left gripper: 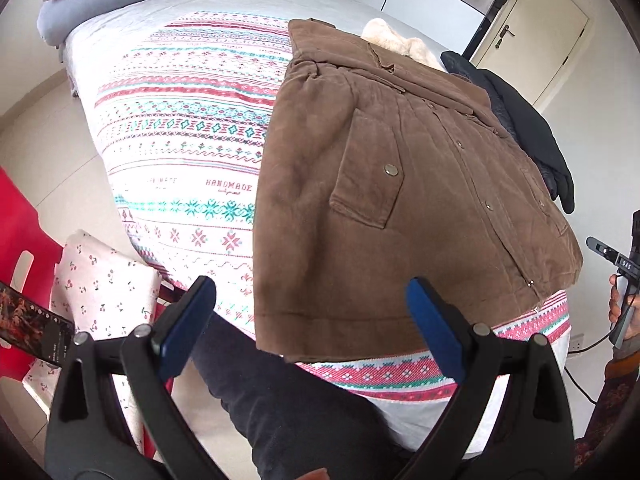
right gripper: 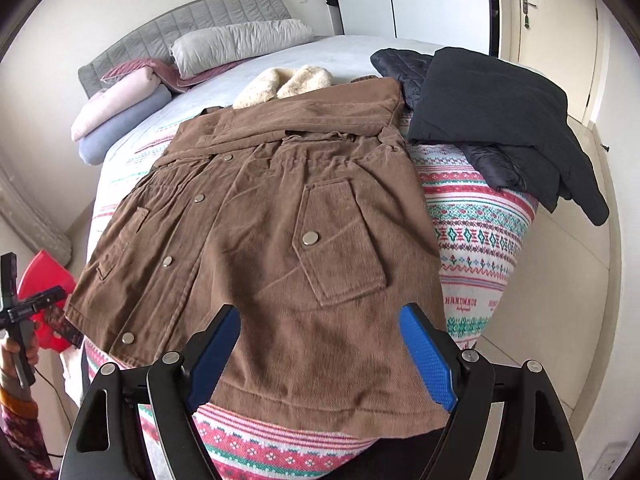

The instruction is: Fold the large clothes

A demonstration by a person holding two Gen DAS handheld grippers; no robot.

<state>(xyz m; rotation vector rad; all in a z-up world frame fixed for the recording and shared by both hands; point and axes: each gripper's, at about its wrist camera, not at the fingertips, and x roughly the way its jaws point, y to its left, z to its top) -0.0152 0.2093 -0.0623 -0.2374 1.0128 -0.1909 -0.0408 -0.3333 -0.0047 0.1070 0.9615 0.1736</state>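
A brown corduroy jacket with snap buttons and flap pockets lies flat on the bed, sleeves folded in, hem toward me. It also shows in the right wrist view. My left gripper is open and empty, hovering over the jacket's hem near the bed's front edge. My right gripper is open and empty, just above the hem on the jacket's right side. The jacket's cream fleece collar lies at the far end.
The bed carries a patterned blanket. Dark jackets are piled at the bed's right edge. Pillows and folded bedding lie at the headboard. A red stool with a floral cloth stands at left. A door is beyond.
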